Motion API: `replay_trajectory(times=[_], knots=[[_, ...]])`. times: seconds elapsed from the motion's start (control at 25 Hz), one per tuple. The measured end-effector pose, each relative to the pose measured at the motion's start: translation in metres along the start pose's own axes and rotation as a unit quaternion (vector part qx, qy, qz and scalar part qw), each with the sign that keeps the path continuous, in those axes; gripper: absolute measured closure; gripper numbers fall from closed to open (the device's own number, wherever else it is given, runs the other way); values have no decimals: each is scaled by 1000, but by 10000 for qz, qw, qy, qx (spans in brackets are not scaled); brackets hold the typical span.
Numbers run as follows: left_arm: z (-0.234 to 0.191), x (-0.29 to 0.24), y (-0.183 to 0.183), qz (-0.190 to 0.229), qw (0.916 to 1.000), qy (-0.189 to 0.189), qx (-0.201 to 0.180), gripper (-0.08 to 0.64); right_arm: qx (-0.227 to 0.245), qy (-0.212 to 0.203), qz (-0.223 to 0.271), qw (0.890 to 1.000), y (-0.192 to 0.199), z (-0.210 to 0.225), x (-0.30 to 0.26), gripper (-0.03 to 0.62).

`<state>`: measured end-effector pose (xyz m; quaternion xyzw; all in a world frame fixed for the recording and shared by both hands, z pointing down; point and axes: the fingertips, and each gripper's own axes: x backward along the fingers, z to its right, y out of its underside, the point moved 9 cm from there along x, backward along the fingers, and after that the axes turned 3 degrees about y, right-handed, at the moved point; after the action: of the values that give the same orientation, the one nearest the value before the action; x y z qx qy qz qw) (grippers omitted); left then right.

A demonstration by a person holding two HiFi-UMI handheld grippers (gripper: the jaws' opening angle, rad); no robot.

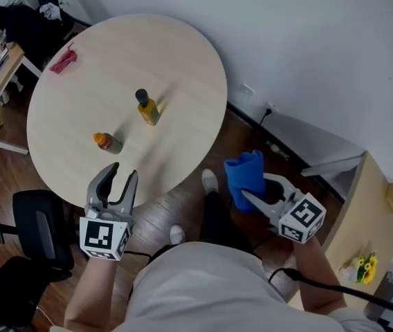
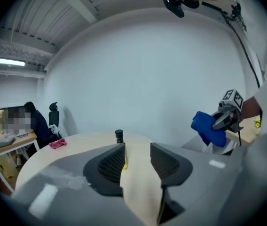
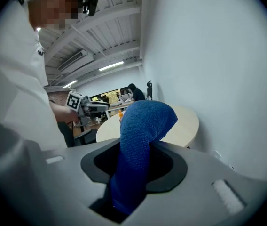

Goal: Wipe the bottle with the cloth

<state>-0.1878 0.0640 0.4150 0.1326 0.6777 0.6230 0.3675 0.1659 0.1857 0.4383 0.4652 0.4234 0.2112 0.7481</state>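
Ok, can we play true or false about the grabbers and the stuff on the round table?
The right gripper holds a blue cloth. True.
The left gripper grips a bottle. False: its jaws are apart, with nothing between them.
Two bottles are on the round table, a black-capped bottle and an orange-capped bottle. True.
The blue cloth touches a bottle. False: it is held beyond the table's edge, apart from both.

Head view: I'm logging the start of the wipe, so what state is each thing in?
Left gripper: open, empty.
Right gripper: shut on blue cloth.
Yellow bottle: capped, upright, untouched.
Orange-capped bottle: capped, untouched.
Pink cloth: crumpled, lying loose.
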Motion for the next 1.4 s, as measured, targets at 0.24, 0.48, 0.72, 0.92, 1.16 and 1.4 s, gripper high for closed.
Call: replay_trajectory(times=[0.24,0.48,0.72,0.92,1.16,1.4], knots=[[21,92,25,68,9987,481,140,383,-212,386,-72,9990,21,-110,58,439],[45,155,50,104,9984,479,271,400,-141,406,-137,9990,37,-164,89,438],[103,206,53,279,9984,446,191,400,44,113,-30,9999,64,-212,132,437],[191,239,60,393,9976,545,186,400,243,-159,-36,9996,99,-249,196,437],[304,292,59,327,9972,536,403,400,413,-309,66,9986,149,-281,266,437],[354,351,78,-94,9972,498,544,400,184,-466,206,9985,180,-310,301,437]])
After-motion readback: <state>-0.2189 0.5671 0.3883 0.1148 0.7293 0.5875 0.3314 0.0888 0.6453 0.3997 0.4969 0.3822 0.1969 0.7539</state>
